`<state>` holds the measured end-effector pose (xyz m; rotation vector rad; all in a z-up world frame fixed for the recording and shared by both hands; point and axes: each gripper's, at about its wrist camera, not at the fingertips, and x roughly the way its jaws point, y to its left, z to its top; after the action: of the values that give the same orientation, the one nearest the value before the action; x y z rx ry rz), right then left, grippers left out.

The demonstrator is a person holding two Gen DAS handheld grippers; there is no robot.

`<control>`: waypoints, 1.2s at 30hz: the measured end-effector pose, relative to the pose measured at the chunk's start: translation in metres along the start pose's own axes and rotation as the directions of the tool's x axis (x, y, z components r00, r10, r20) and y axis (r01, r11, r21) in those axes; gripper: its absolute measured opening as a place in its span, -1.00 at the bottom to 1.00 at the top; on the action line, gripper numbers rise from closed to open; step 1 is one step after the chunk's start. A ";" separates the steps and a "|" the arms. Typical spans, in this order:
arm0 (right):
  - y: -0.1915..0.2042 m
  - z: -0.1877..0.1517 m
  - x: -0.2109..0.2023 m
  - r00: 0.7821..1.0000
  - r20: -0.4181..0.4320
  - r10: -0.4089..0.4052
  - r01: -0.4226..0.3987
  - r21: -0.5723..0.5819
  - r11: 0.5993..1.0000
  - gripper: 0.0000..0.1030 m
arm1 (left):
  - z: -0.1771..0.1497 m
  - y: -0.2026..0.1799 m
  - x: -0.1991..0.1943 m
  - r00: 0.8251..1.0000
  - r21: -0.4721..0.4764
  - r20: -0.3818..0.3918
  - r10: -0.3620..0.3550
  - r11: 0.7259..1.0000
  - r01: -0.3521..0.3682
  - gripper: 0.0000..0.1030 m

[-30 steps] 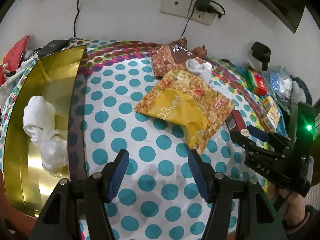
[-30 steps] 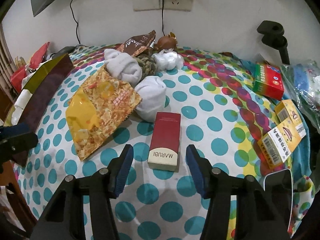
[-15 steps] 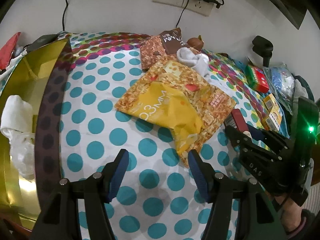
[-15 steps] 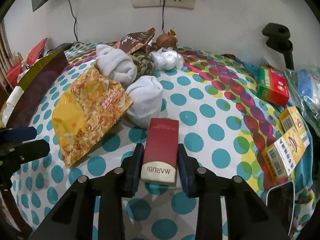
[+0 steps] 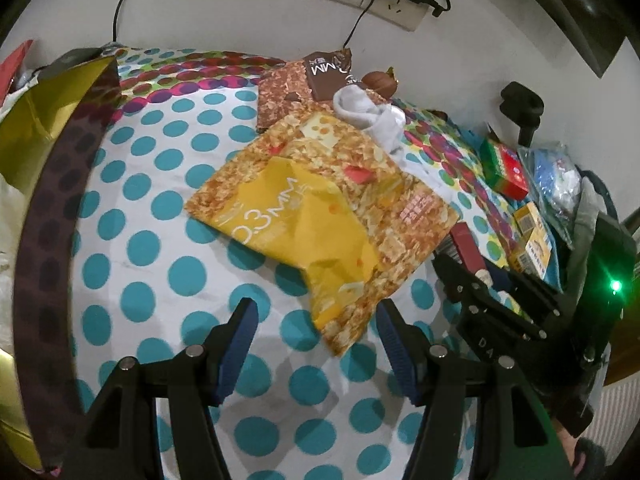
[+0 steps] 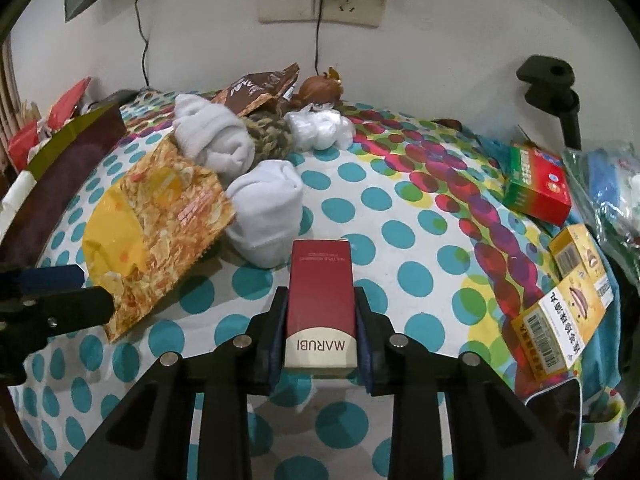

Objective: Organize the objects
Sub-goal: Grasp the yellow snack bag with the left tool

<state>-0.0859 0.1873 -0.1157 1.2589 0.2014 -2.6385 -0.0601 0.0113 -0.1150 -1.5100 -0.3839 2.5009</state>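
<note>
The right gripper's (image 6: 321, 328) jaws are closed on one dark red box (image 6: 321, 300) marked MARUBI, pads pressing both long sides; the box lies flat on the dotted tablecloth (image 6: 412, 216). The left gripper's (image 5: 314, 346) jaws stand wide apart with nothing between the pads, just above the cloth, beside the near corner of a yellow snack bag (image 5: 320, 216).

There are two snack bags: the yellow one and a brown one (image 5: 298, 88) behind it by the wall. Three rolled pale socks show: one (image 6: 268, 220) just beyond the red box, one (image 6: 212, 140) behind it, and a small white bundle (image 6: 320, 130) further back. On the right edge lie three cartons: one green-and-red (image 6: 536, 184) and two yellow (image 6: 572, 252) (image 6: 560, 320). A gold-lined box (image 5: 36, 120) sits at the left.
</note>
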 end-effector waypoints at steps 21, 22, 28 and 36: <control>0.001 0.000 0.001 1.000 -0.008 0.013 -0.013 0.000 1.000 -0.43 | 0.035 0.014 0.024 0.989 -0.193 0.126 -0.077 0.976 0.101 0.23; 0.001 0.000 0.001 1.000 -0.008 0.011 -0.011 0.000 1.000 -0.43 | 0.035 0.014 0.024 0.987 -0.191 0.137 -0.083 0.976 0.109 0.23; 0.001 0.000 0.001 1.000 -0.008 0.011 -0.011 0.000 1.000 -0.43 | 0.036 0.004 0.021 0.983 -0.112 0.169 -0.067 0.990 0.087 -0.17; 0.002 0.000 0.001 1.000 -0.008 0.009 -0.009 -0.001 1.000 -0.43 | 0.037 -0.008 0.015 0.980 -0.035 0.180 -0.086 0.995 0.093 -0.54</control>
<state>-0.0857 0.1850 -0.1170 1.2676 0.1982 -2.6254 -0.0997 0.0187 -0.1091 -1.2564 -0.5254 2.5793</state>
